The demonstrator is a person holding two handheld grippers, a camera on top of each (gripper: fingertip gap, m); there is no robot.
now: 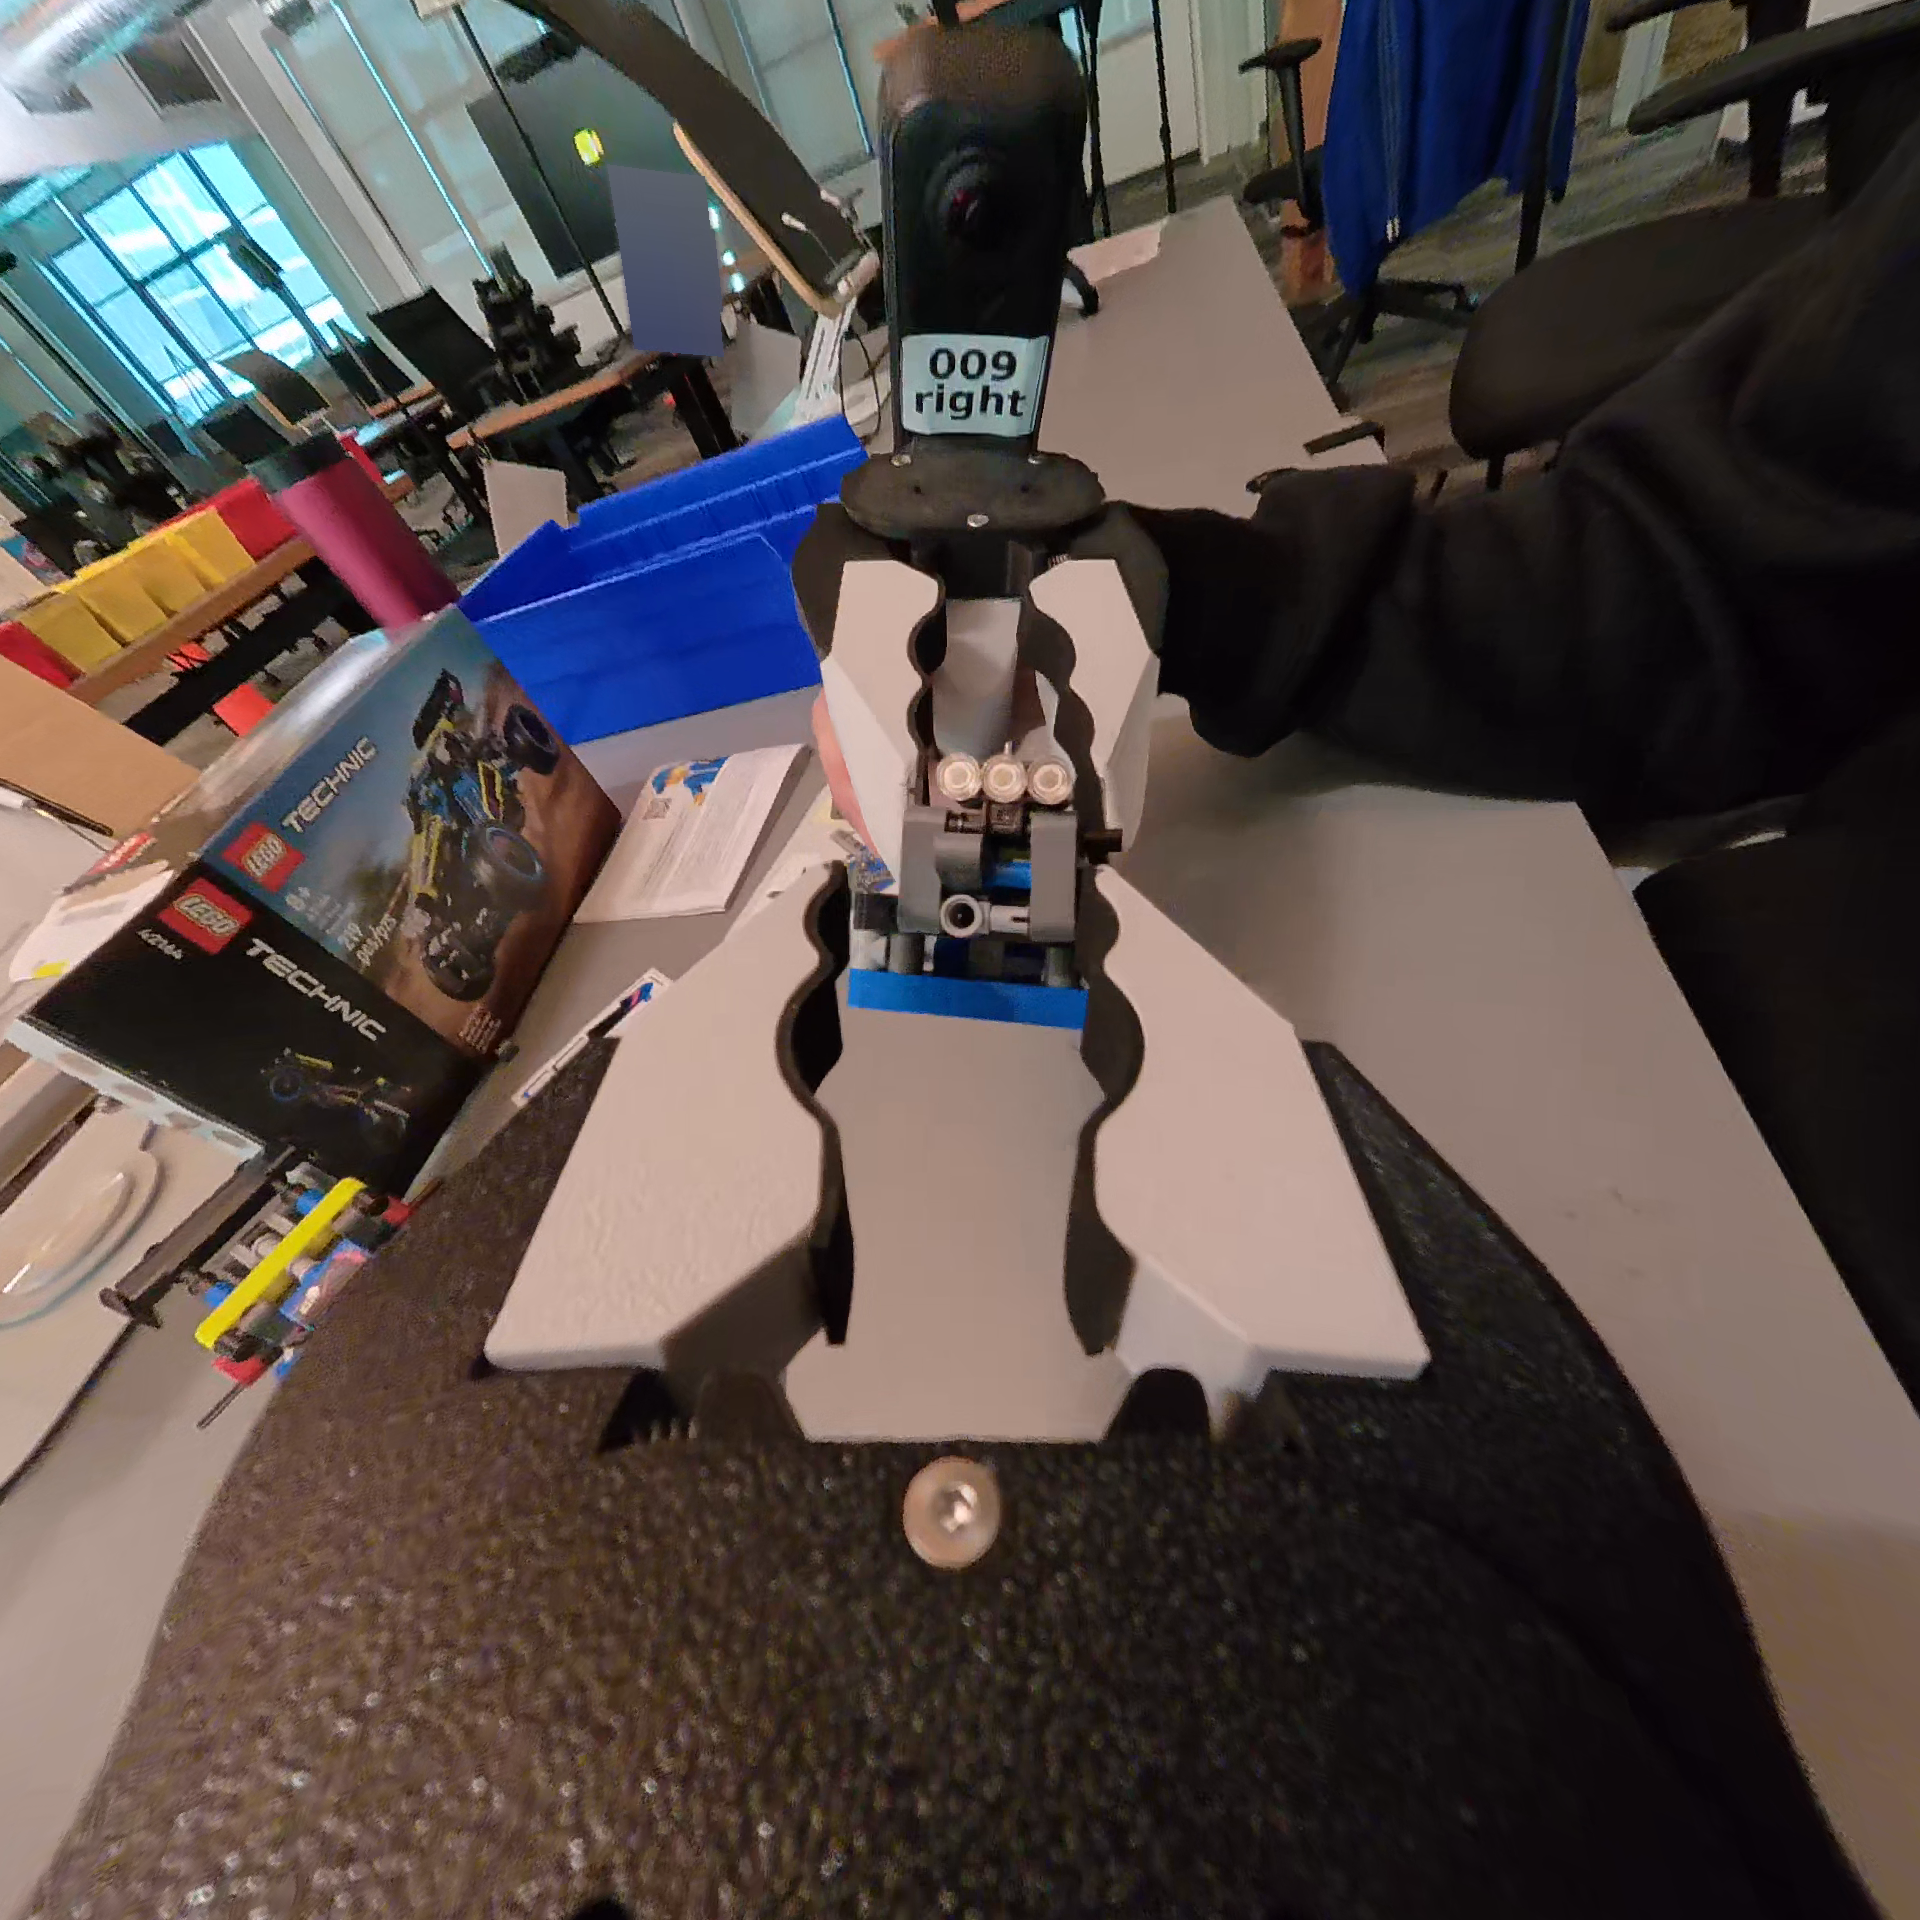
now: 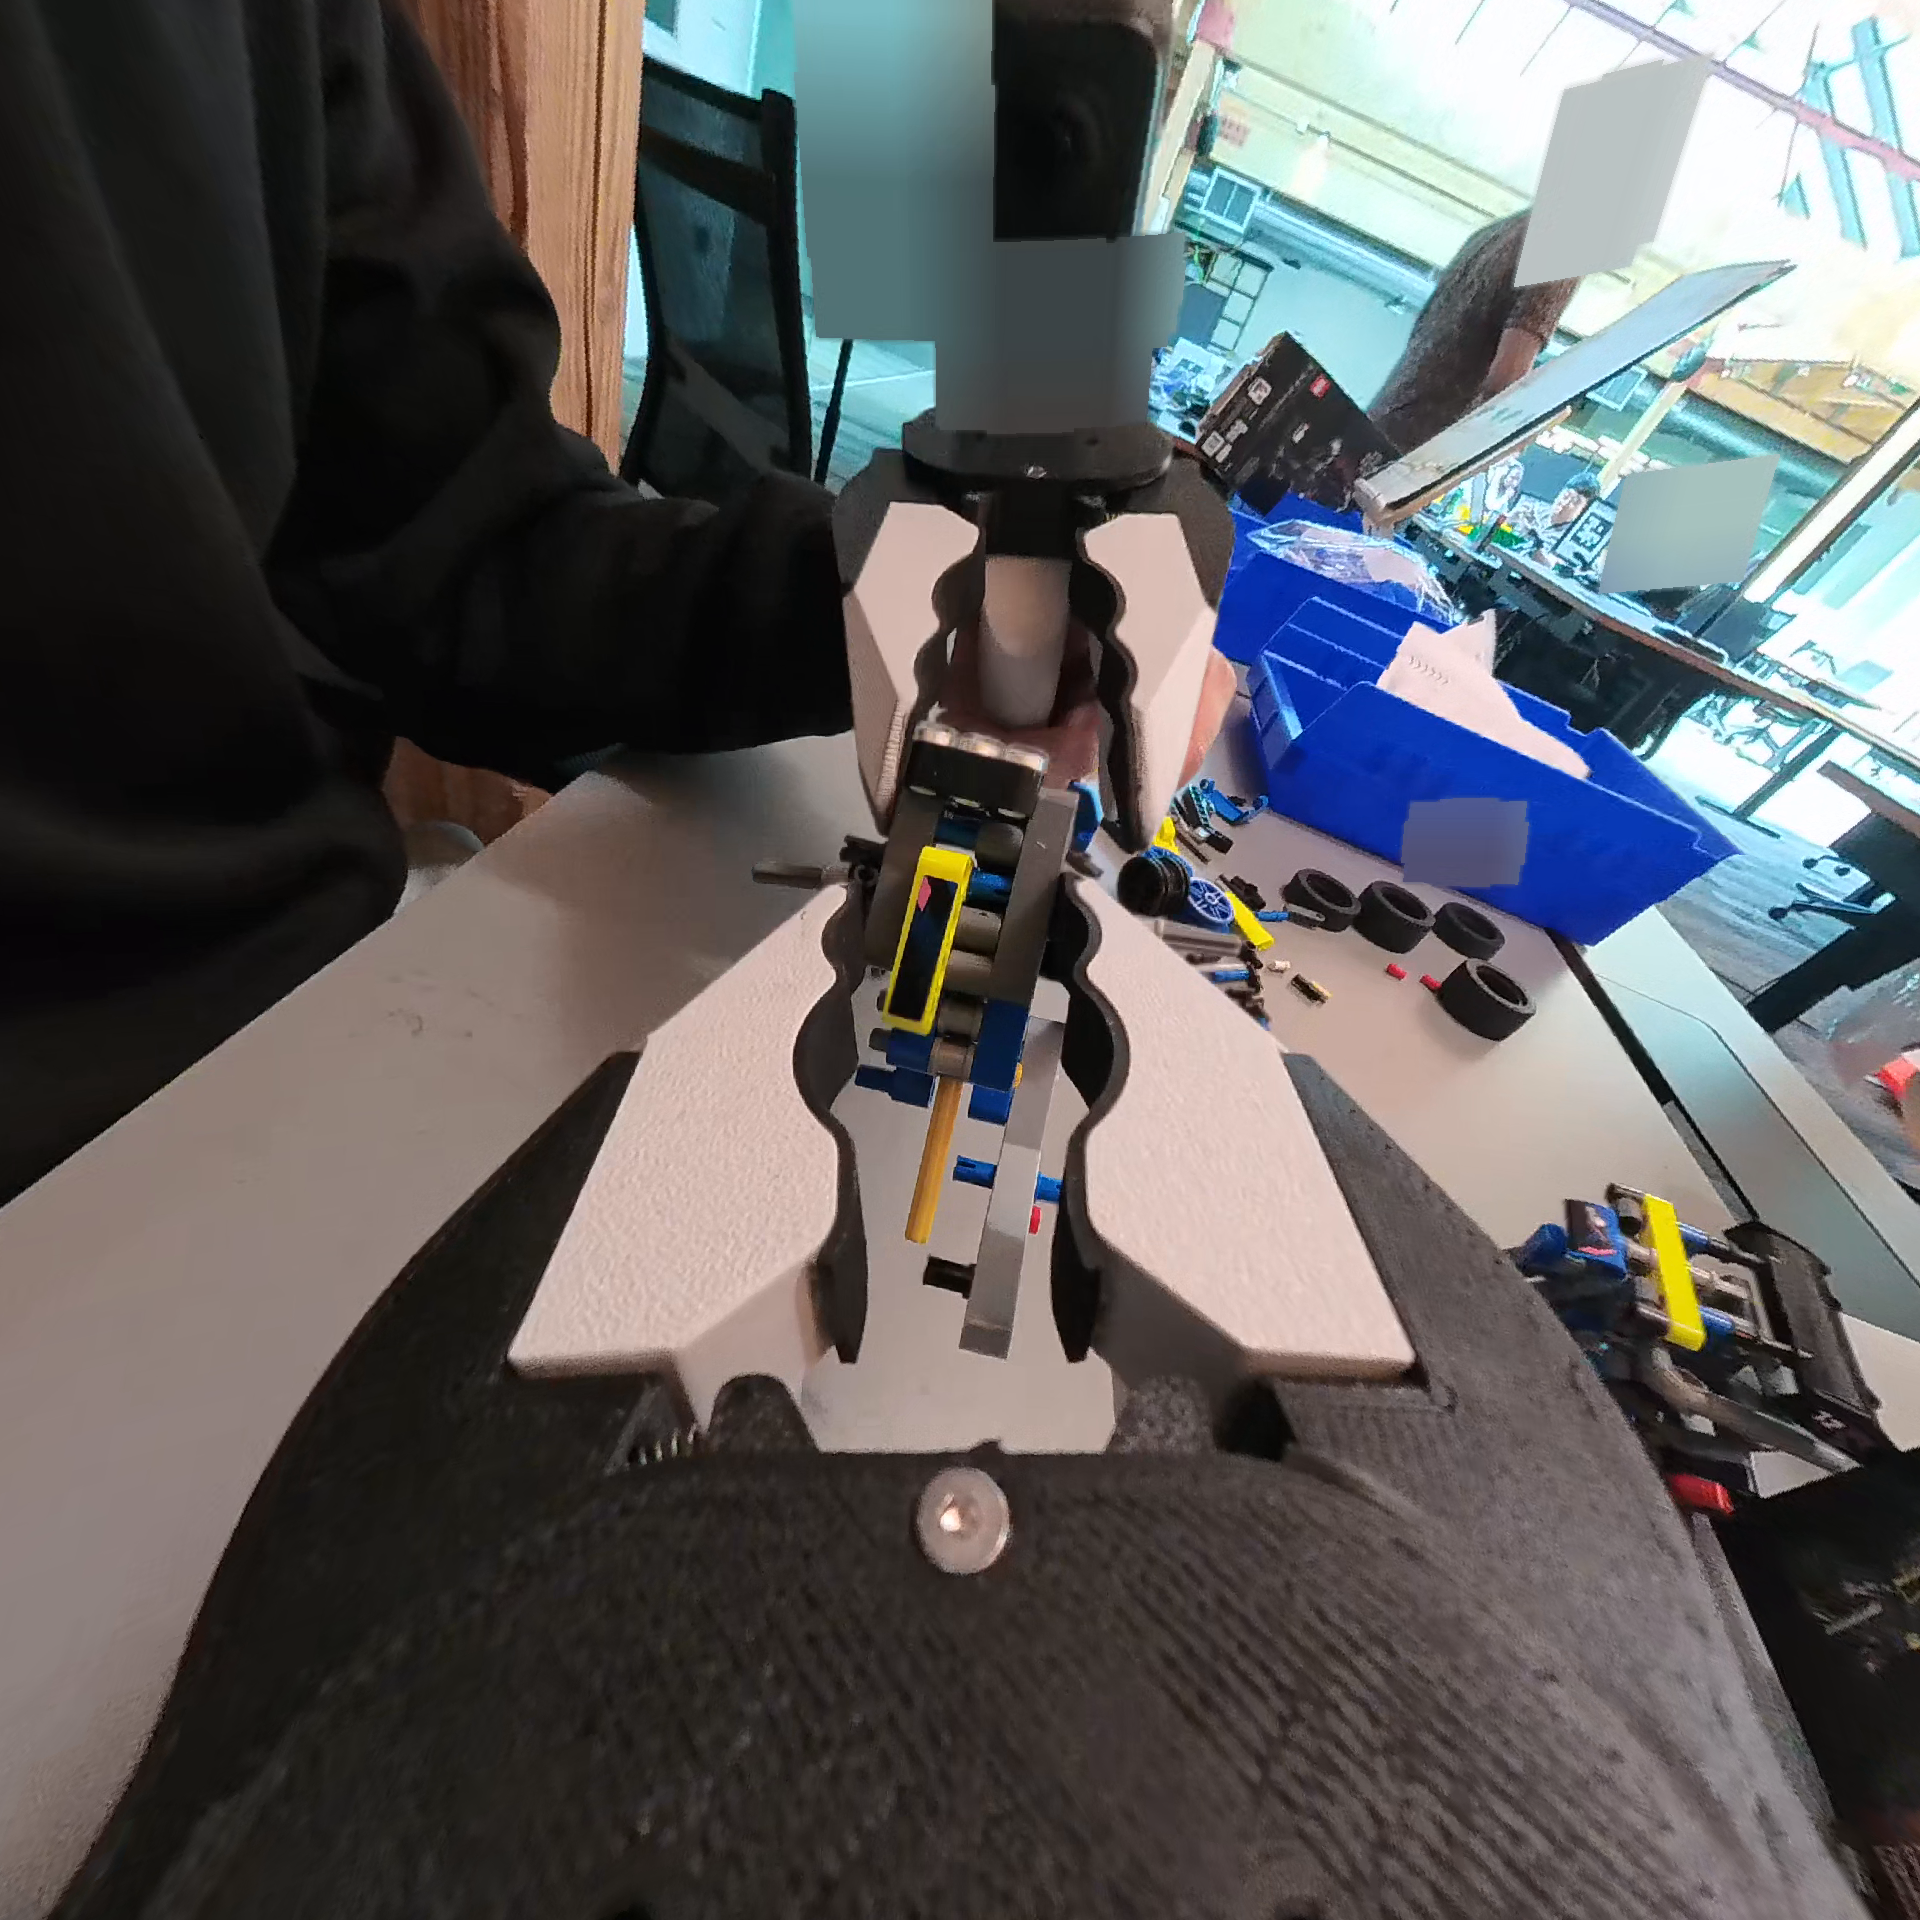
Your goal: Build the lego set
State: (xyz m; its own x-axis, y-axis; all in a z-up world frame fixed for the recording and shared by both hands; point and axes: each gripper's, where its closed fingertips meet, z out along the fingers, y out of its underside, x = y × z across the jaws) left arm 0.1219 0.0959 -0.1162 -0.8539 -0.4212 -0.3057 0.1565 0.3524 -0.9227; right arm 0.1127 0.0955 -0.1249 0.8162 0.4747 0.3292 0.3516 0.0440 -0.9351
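A part-built toy brick model (image 2: 925, 935) of grey, blue and black pieces with a yellow beam hangs above the grey table (image 2: 312, 1143) between both grippers. My right gripper (image 2: 956, 914) is shut on its sides and holds it. In the left wrist view the right gripper (image 1: 992, 790) faces me, its fingers around the model's (image 1: 977, 862) end with three round clear studs. My left gripper (image 1: 966, 904) stands around the model's blue plate end. In the right wrist view the left gripper (image 2: 1008, 800) shows a gap between one finger (image 2: 1132, 769) and the model, so it is open.
A toy set box (image 1: 343, 894), a booklet (image 1: 707, 831) and blue bins (image 1: 665, 623) lie to the left. Black tyres (image 2: 1392, 914), loose parts (image 2: 1226, 914) and a blue bin (image 2: 1455, 790) lie to the right. A second part-built model (image 2: 1683, 1309) is near. A person's black sleeve (image 1: 1558, 623) is close. The tips of both grippers are at nearly the same place.
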